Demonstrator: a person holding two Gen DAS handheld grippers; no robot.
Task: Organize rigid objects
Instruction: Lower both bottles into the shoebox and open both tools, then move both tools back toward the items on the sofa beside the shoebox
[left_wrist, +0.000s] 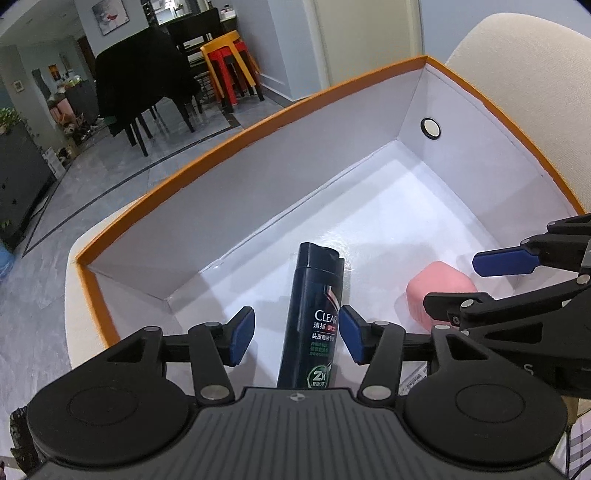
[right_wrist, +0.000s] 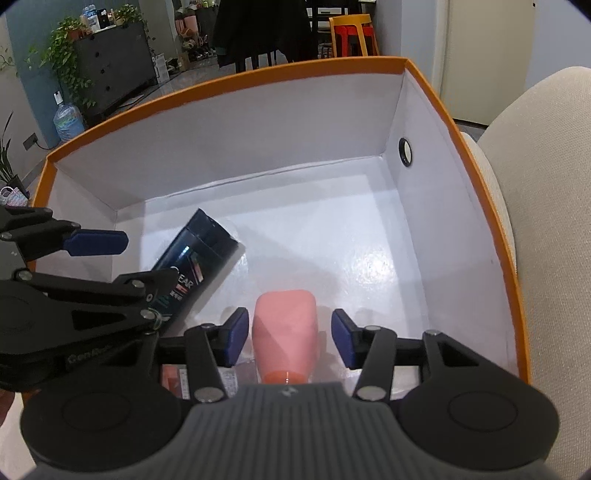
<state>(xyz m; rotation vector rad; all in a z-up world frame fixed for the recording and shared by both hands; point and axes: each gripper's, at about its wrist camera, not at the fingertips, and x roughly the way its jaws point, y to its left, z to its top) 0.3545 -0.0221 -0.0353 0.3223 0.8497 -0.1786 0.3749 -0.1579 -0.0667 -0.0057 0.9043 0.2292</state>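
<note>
Two items lie in your orange-rimmed box (right_wrist: 480, 177).
Your left gripper (left_wrist: 297, 334) straddles the dark shampoo bottle (left_wrist: 314, 325) on the box floor, jaws wide, gripping nothing; your right gripper (right_wrist: 288, 339) likewise brackets the pink bottle (right_wrist: 286, 332) beside it.

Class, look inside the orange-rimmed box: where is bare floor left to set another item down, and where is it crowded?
Free: the box floor between the far wall, the right wall with the round hole and the pink container. Crowded: the near left, where the shampoo bottle lies beside both grippers.
</note>
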